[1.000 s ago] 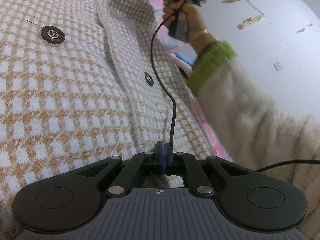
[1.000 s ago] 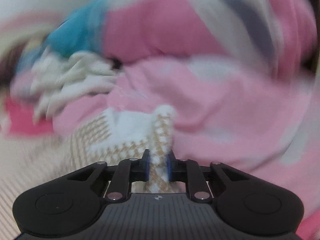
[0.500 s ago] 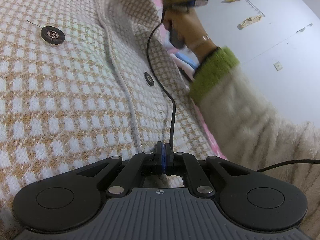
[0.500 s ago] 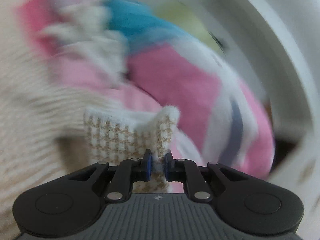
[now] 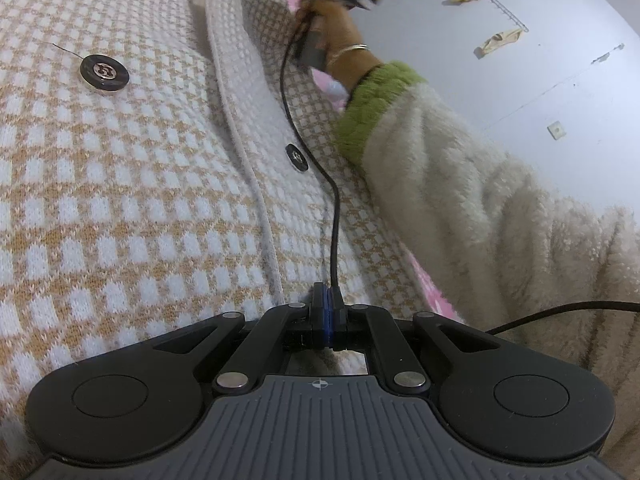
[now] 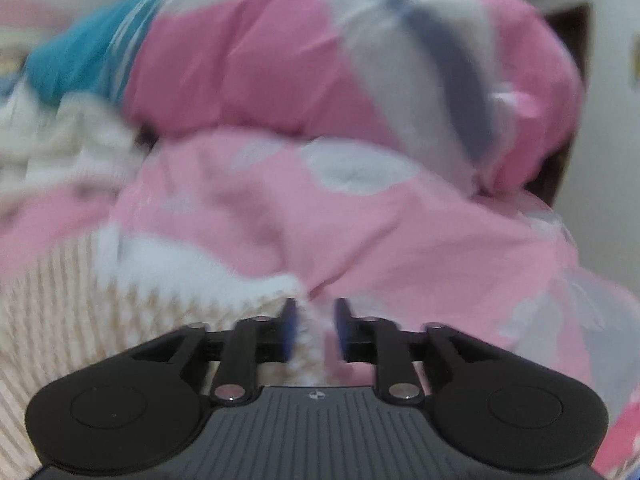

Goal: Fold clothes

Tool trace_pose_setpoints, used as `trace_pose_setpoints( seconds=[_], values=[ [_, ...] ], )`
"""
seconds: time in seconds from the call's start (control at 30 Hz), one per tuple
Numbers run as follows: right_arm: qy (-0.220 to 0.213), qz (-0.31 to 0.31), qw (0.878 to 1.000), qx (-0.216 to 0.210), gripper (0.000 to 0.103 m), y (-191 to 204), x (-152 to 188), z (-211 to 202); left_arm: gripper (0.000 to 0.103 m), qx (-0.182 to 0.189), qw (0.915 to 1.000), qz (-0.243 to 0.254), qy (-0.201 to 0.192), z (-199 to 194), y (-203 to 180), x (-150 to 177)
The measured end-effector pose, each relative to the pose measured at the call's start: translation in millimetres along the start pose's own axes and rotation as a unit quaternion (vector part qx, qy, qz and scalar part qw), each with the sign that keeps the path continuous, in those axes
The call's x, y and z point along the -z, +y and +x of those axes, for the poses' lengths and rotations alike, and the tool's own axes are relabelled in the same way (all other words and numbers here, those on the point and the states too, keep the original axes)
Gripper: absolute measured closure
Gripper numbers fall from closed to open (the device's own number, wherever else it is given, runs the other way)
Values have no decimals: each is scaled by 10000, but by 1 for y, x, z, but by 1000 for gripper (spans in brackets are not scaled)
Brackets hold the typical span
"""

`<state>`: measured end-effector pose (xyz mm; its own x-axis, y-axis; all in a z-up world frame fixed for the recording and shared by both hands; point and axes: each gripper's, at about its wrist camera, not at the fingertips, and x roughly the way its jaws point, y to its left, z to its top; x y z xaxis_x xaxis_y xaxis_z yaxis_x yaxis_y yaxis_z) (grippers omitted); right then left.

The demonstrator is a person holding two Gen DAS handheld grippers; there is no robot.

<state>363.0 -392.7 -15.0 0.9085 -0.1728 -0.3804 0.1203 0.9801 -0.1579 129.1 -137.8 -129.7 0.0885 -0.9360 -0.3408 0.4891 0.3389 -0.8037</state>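
Pressing their blue pads flat together, the left tongs (image 5: 327,312) stand fully closed just above the checked knit cardigan (image 5: 132,184); whether any of its fabric is caught between the pads cannot be told. The right tongs (image 6: 314,330) are opening, a narrow fold of the cardigan's edge (image 6: 312,336) lying in the gap between the parted blue pads, which no longer press on it. One garment is being handled: a tan-and-white houndstooth knit with a plain pale ribbed placket running up its front, spread wide across the left view. Two dark round buttons show on it, a large one (image 5: 104,73) to the upper left and a smaller one (image 5: 296,158) by the placket. A black cable (image 5: 320,168) trails over the knit toward the person's right hand (image 5: 336,40), which emerges from a fluffy cream sleeve (image 5: 480,208) with a green cuff. Beyond the right tongs, blurred, lies pink-and-white patterned bedding (image 6: 320,208), with a teal cloth (image 6: 80,56) at the upper left.
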Motion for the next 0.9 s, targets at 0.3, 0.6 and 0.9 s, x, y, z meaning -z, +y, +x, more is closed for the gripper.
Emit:
trace_pose_setpoints(
  seconds=[0.3, 0.6, 0.9],
  values=[
    [770, -137, 9827, -1679, 77, -4, 3, -69, 99, 34, 10000, -13, -5, 1, 3, 0],
    [1167, 539, 9808, -1465, 88, 24, 30, 20, 99, 17, 10000, 7, -30, 0, 3, 1],
    [710, 1280, 9772, -1536, 87, -41, -5, -99, 99, 21, 10000, -33, -29, -1, 3, 1]
  ],
)
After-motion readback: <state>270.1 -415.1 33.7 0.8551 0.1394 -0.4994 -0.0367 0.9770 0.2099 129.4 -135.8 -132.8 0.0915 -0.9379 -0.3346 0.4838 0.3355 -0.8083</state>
